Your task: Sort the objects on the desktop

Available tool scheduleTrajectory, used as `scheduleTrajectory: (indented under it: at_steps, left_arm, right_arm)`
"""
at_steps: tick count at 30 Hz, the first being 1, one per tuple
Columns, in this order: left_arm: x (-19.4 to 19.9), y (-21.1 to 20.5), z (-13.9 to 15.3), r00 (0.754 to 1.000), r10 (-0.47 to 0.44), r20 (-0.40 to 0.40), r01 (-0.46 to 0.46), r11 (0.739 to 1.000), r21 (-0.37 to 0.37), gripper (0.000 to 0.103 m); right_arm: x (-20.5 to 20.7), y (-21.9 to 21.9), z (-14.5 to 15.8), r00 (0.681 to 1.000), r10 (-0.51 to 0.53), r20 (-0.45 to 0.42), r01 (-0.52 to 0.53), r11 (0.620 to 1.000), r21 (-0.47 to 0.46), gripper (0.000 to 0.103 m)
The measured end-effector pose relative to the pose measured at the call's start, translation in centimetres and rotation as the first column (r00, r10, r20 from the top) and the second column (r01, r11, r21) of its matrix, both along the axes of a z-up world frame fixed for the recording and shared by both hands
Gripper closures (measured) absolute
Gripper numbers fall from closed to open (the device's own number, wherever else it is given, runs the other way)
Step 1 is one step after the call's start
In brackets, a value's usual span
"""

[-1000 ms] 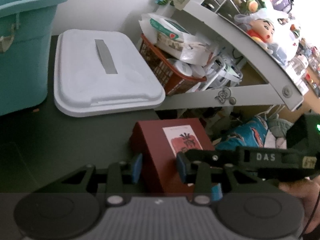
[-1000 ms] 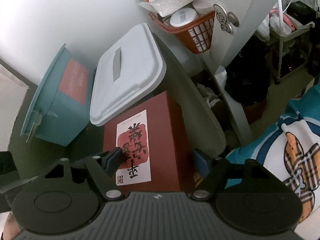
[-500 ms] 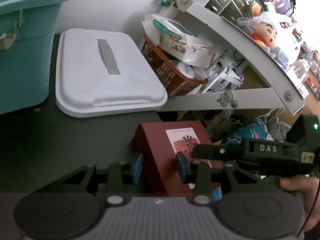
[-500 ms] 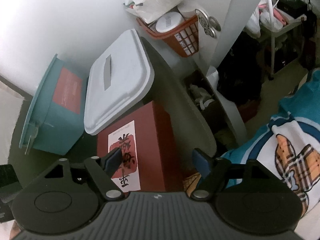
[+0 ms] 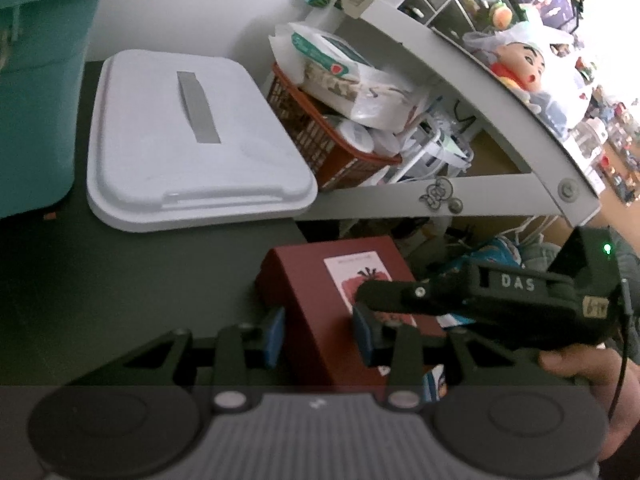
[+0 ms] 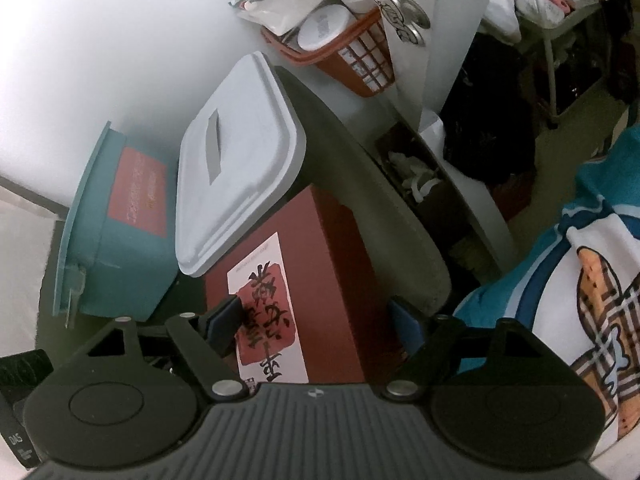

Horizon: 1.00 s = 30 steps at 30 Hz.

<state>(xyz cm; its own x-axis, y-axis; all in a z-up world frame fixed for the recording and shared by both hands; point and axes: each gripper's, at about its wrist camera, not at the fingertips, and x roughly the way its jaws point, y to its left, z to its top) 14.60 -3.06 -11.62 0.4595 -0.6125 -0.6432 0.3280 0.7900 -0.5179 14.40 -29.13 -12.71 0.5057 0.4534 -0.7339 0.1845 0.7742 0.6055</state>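
Note:
A dark red box (image 5: 320, 300) with a white and red label stands at the right edge of the dark desk (image 5: 120, 280). My left gripper (image 5: 318, 336) has its jaws on either side of the box's near end, touching its sides. My right gripper (image 6: 316, 326) straddles the same box (image 6: 332, 264) from above, with its blue pads at the box's two sides. It also shows in the left wrist view (image 5: 480, 300), lying across the box top.
A white lidded bin (image 5: 192, 136) lies behind the box, and a teal bin (image 5: 36, 92) stands at the far left. A red basket (image 5: 320, 140) of packets sits by a grey shelf frame (image 5: 480, 192). Bedding (image 6: 580, 280) lies past the desk edge.
Both grippers and the red box have shifted slightly; in the right wrist view the box sits higher and closer. The grip on the box looks unchanged.

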Motion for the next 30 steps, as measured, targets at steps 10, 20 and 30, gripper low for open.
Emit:
scheduleTrajectory:
  at_steps: [10, 20, 30]
  left_arm:
    - [-0.1, 0.2, 0.2, 1.0, 0.002, 0.003, -0.002, 1.0, -0.001, 0.06]
    - [-0.4, 0.6, 0.9, 1.0, 0.022, 0.021, -0.023, 0.999, 0.027, 0.058]
    - [-0.2, 0.7, 0.8, 1.0, 0.025, 0.016, -0.025, 0.999, 0.023, 0.058]
  right_arm:
    - [-1.0, -0.1, 1.2, 1.0, -0.002, 0.012, 0.002, 1.0, -0.01, 0.032]
    - [-2.1, -0.2, 2.8, 0.998, 0.031, 0.054, -0.033, 0.999, 0.036, 0.036]
    - [-2.3, 0.4, 3.0, 0.997, 0.046, 0.055, -0.046, 0.999, 0.002, 0.036]
